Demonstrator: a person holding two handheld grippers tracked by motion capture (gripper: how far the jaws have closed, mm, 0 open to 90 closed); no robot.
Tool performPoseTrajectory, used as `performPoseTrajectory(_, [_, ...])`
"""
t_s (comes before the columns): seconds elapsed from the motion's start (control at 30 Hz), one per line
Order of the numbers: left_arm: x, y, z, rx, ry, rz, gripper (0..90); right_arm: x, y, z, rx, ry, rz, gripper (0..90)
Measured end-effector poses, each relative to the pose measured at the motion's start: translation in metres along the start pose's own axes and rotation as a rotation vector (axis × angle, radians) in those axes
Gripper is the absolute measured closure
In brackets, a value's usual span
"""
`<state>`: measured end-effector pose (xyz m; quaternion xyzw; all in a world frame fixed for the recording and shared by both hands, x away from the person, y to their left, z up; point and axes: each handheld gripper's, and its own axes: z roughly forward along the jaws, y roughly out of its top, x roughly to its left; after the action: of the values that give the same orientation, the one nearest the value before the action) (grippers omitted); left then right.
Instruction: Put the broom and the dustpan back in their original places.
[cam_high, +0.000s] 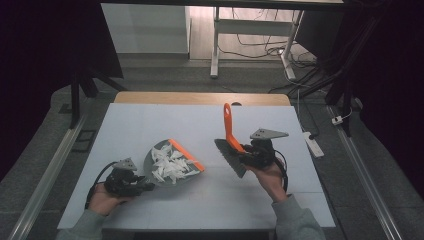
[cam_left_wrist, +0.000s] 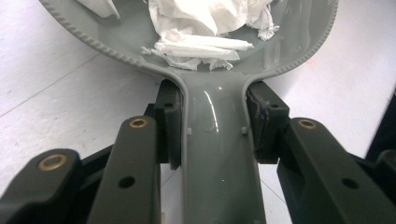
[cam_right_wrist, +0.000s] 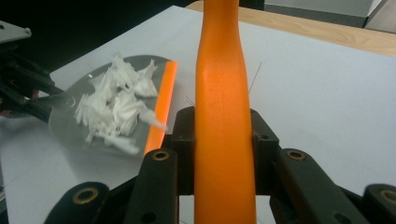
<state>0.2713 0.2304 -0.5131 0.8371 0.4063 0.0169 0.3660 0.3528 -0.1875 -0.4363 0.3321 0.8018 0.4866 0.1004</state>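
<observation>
In the high view, the left gripper (cam_high: 131, 183) at lower left has its jaws clamped on the handle of a grey dustpan (cam_high: 172, 162), which rests on the worktop (cam_high: 210, 200) near the frame's centre, filled with white paper scraps (cam_high: 170, 164). Right of centre, the right gripper (cam_high: 250, 155) has its jaws closed on an orange-handled brush (cam_high: 230, 135), its handle pointing up the frame, just right of the pan.

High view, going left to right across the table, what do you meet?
Left claw clamped on the grey plastic dustpan's handle → grey dustpan with shredded white paper → its orange lip → orange-handled brush → right claw holding it.
</observation>
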Motion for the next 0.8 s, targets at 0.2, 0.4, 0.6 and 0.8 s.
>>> performPoseTrajectory(0.2, [0.001,-0.001,-0.004,-0.042,0.032,-0.047,61.5,-0.008,-0.008,-0.012,-0.013,-0.012,0.022,70.3])
performPoseTrajectory(0.4, [0.001,-0.003,-0.005,-0.066,0.058,-0.072,61.5,-0.013,-0.013,-0.021,-0.020,-0.021,0.043,70.3])
performPoseTrajectory(0.6, [-0.003,-0.004,-0.006,-0.085,0.097,-0.098,61.4,-0.019,-0.022,-0.026,-0.017,-0.028,0.060,70.2])
performPoseTrajectory(0.8, [-0.006,-0.006,-0.005,-0.100,0.136,-0.134,61.4,-0.023,-0.030,-0.030,-0.017,-0.017,0.103,70.2])
